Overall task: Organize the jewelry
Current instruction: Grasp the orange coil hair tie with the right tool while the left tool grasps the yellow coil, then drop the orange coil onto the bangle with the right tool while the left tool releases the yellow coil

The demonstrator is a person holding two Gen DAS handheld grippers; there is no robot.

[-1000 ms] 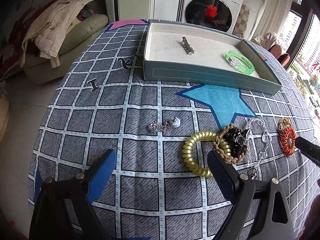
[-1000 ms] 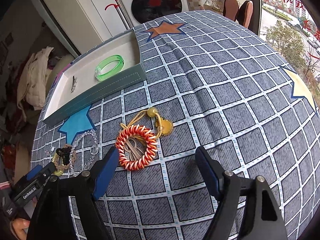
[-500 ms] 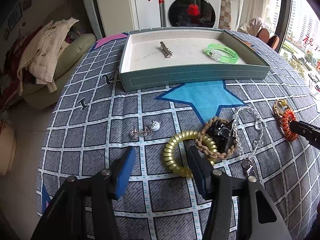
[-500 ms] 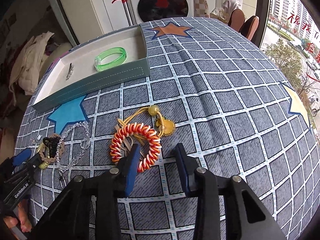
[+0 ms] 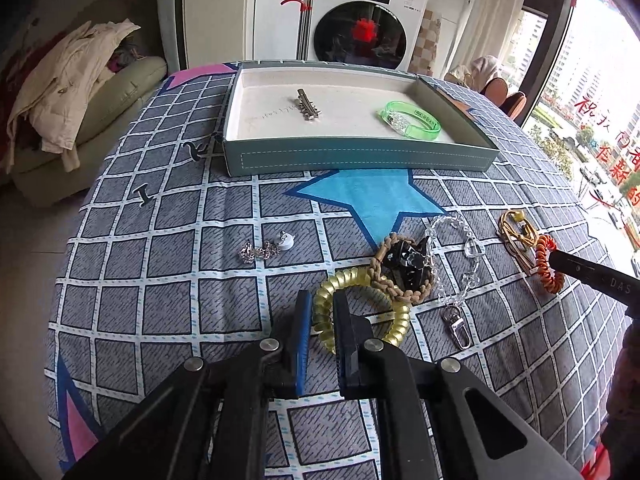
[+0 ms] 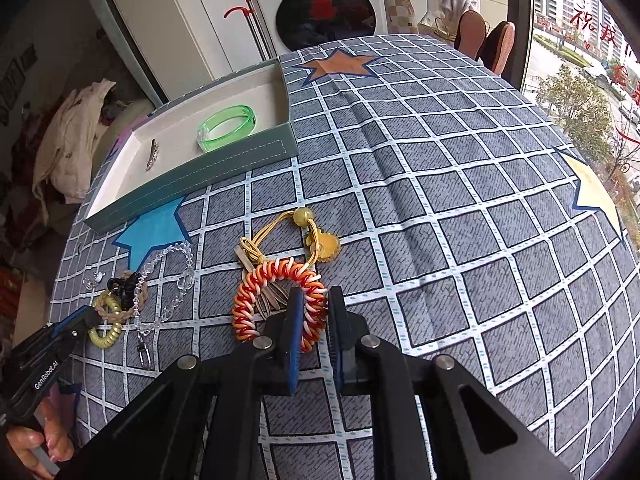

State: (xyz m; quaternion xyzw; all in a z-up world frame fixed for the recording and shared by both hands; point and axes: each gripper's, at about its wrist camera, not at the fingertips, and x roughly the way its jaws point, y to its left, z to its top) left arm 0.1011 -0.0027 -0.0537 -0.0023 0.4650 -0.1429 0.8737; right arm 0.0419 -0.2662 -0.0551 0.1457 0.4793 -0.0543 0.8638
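The left gripper (image 5: 322, 316), jaws just closing, is clamping one yellow coil band (image 5: 362, 312); the right gripper (image 6: 314, 320) is likewise pinching one orange coil band (image 6: 276, 300). In the far tray (image 5: 360, 158), two or perhaps three pieces are lying.

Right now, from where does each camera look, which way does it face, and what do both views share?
Left wrist: sits on the left gripper, looking down-forward; its jaws pinch the yellow coil hair tie; the right gripper's tip shows at right.
Right wrist: sits on the right gripper, facing likewise; its jaws pinch the orange-white coil hair tie; a hand shows.
Shared: teal tray, green bangle, washing machine.
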